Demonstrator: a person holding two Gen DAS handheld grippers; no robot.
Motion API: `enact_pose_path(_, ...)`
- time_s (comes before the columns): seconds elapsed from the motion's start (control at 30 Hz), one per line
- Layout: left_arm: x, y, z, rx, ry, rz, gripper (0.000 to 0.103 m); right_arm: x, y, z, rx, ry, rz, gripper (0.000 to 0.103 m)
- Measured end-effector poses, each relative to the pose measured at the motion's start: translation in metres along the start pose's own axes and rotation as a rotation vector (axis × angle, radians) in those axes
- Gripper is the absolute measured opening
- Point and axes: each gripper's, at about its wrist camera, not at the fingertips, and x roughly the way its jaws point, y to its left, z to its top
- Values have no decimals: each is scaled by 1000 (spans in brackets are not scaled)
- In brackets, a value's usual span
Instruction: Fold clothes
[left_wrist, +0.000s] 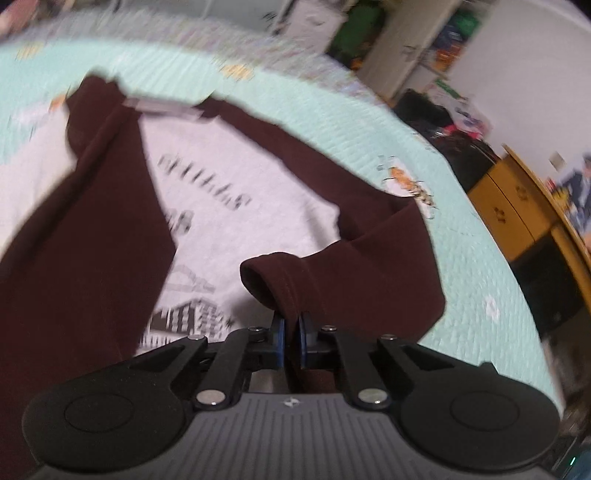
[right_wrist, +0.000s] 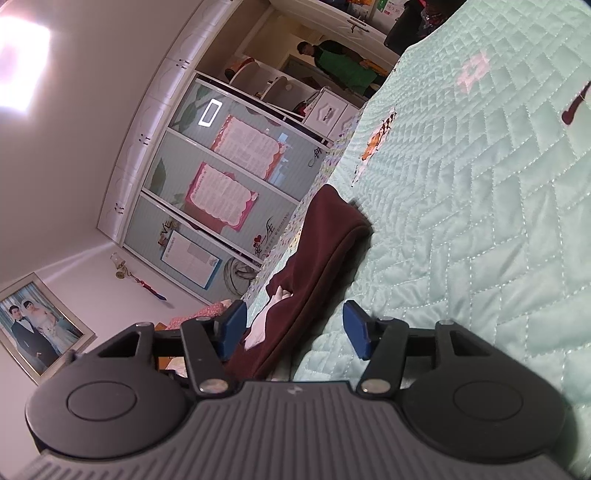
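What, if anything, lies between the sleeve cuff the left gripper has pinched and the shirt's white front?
Nothing visible. The left gripper is shut on the maroon sleeve near its cuff, and the white front beyond it lies bare. The other sleeve is already folded along the far side.

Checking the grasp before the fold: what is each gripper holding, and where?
Left gripper pinches the maroon sleeve by its cuff. Right gripper is open, holding nothing.

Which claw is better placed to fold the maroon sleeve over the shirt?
Left. The left claw is already shut on the sleeve cuff, above the shirt's white front. The right claw is open, gripping nothing.
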Motion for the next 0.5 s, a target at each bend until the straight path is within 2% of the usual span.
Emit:
enact_pose_path(0.13, -13, -10, 1, 70, -36, -18, 6, 1, 0, 0, 1, 0, 0, 59)
enact_pose_path(0.3, -24, -27, 1, 174, -76, 0, 6, 1, -1, 1, 3, -1, 1, 59)
enact_pose_path(0.5, -45, -35, 9, 217, -157, -28, 6, 2, -3, 2, 14, -5, 11, 59)
